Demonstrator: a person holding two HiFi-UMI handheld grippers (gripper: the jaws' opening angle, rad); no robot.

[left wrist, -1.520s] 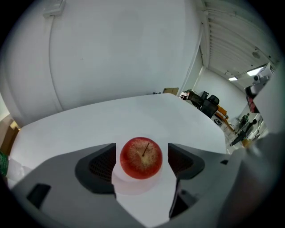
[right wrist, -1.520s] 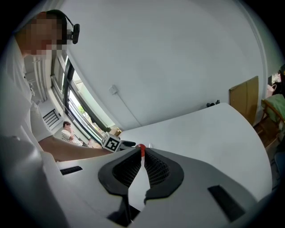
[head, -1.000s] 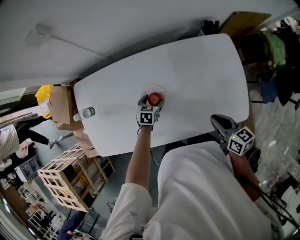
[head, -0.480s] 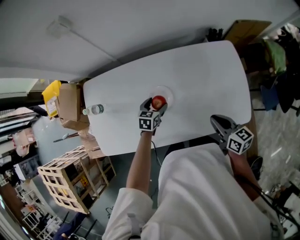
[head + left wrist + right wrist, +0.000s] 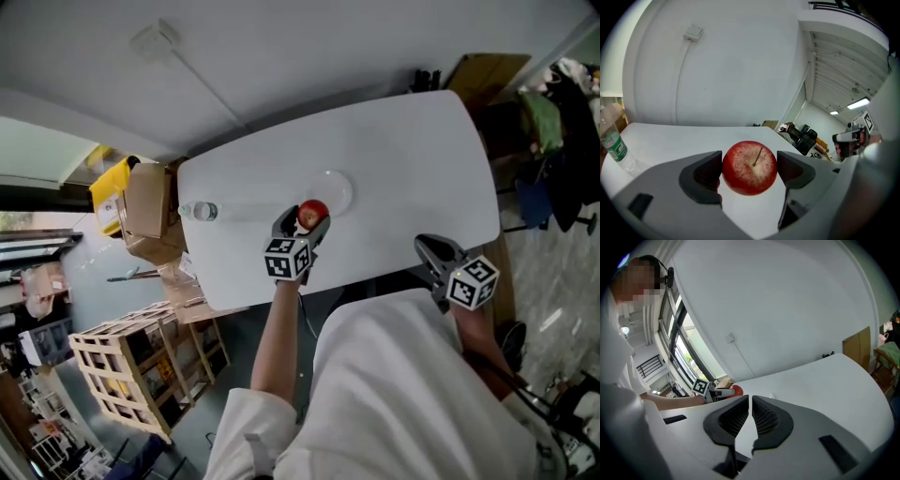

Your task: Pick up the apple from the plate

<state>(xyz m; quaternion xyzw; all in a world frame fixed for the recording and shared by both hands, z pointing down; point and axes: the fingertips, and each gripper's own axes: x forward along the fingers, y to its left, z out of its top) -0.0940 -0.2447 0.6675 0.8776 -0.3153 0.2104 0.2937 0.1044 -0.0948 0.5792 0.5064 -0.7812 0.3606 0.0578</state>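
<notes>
Bottle at the table's left end, cut off by the frame edge in the left gripper view. Left gripper jaws clamp the apple from both sides, just beside the pale plate, whose rim barely shows against the white top. Right gripper at the near table edge, jaws almost touching, nothing between.
</notes>
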